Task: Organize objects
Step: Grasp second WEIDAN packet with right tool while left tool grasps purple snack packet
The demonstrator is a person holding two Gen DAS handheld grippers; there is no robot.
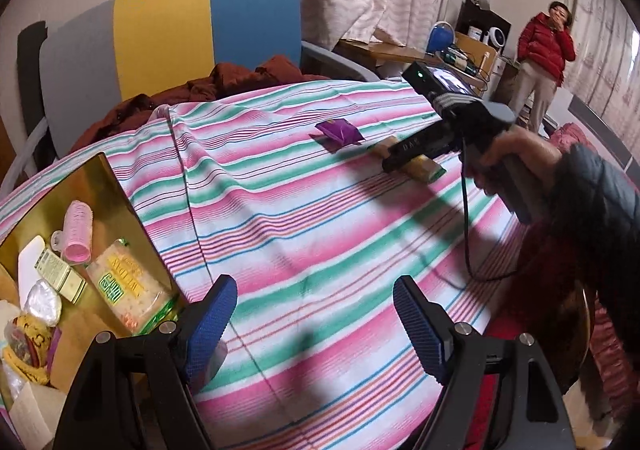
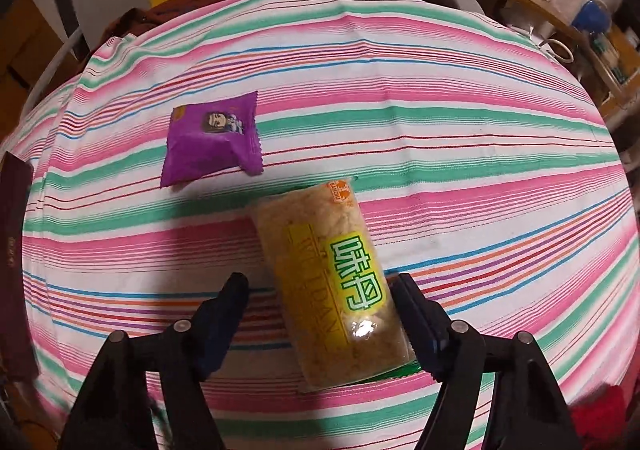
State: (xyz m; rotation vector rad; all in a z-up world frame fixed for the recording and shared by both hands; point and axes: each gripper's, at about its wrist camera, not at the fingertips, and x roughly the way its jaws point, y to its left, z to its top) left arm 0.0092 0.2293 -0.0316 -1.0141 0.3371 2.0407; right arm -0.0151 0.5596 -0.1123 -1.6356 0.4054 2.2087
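A clear snack pack (image 2: pixel 332 282) with a yellow-green label lies on the striped tablecloth (image 2: pixel 480 154). My right gripper (image 2: pixel 322 300) is open and straddles its near half. The right finger sits against the pack's edge, while the left finger (image 2: pixel 232 302) stands a gap away. A purple packet (image 2: pixel 214 138) rests just beyond, to the left. In the left wrist view my left gripper (image 1: pixel 316 326) hovers open and empty beside a gold box (image 1: pixel 132 218). The box holds a matching snack pack (image 1: pixel 128 286), a pink roller (image 1: pixel 78 232) and other small items. The right gripper (image 1: pixel 394 162) shows across the table.
A chair (image 1: pixel 160 34) with a grey, yellow and blue back stands behind the table, brown cloth (image 1: pixel 224 82) heaped on its seat. A person in a red jacket (image 1: pixel 546 50) stands at the far right near a cluttered desk (image 1: pixel 460 54). A dark box edge (image 2: pixel 14 250) lies at the left.
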